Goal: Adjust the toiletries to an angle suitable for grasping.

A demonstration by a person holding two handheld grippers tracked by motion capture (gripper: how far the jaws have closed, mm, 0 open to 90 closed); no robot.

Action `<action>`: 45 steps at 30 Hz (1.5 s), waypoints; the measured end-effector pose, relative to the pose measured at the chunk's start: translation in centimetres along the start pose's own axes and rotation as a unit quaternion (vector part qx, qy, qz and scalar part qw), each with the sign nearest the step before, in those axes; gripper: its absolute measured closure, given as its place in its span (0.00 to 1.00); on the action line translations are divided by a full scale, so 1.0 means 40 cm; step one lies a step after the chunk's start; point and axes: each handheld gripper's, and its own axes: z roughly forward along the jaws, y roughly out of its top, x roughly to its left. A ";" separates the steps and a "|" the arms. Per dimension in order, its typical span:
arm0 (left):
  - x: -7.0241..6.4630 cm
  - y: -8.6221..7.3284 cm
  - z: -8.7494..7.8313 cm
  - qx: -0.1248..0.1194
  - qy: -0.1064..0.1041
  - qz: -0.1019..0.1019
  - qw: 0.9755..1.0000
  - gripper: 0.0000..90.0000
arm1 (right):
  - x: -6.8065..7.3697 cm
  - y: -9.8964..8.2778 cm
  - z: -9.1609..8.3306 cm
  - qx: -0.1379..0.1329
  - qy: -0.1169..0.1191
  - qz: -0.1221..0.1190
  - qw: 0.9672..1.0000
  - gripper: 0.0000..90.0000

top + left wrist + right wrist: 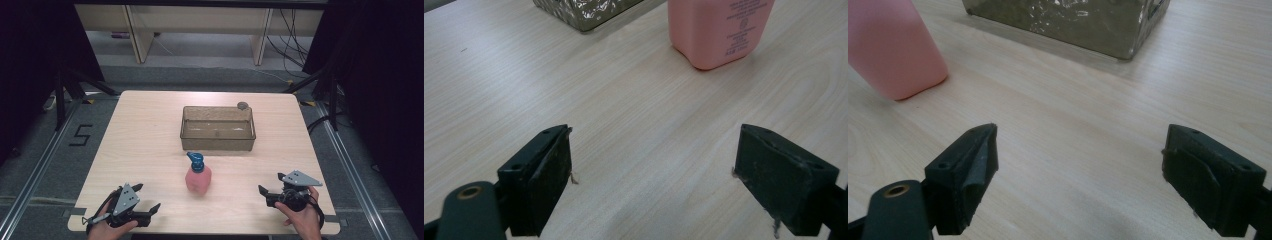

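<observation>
Nearest, the left gripper (146, 198) rests at seven o'clock on the worktop (145, 140), jaws released and spread wide with nothing between them; the right gripper (270, 189) at five o'clock is likewise released and empty. Both angle inward toward the bottle (198, 176), probably so either hand can reach it. The pink bottle with its blue pump top stands upright just below the worktop's centre, between the grippers and apart from both. Beyond it, toward twelve o'clock, the clear bin (218, 142) sits open-topped, likely the bottle's destination. A small grey disc (242, 105) rests at the bin's far right corner.
</observation>
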 end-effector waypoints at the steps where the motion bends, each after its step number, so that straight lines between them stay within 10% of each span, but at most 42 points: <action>1: 0.000 0.000 0.000 0.000 0.000 0.001 1.000 0.16 | 0.002 0.001 0.000 -0.002 -0.002 -0.005 1.000 0.18; 45: -0.003 0.002 0.001 -0.008 -0.002 -0.004 1.000 0.16 | 0.060 0.041 0.028 -0.030 0.065 -0.015 0.997 0.22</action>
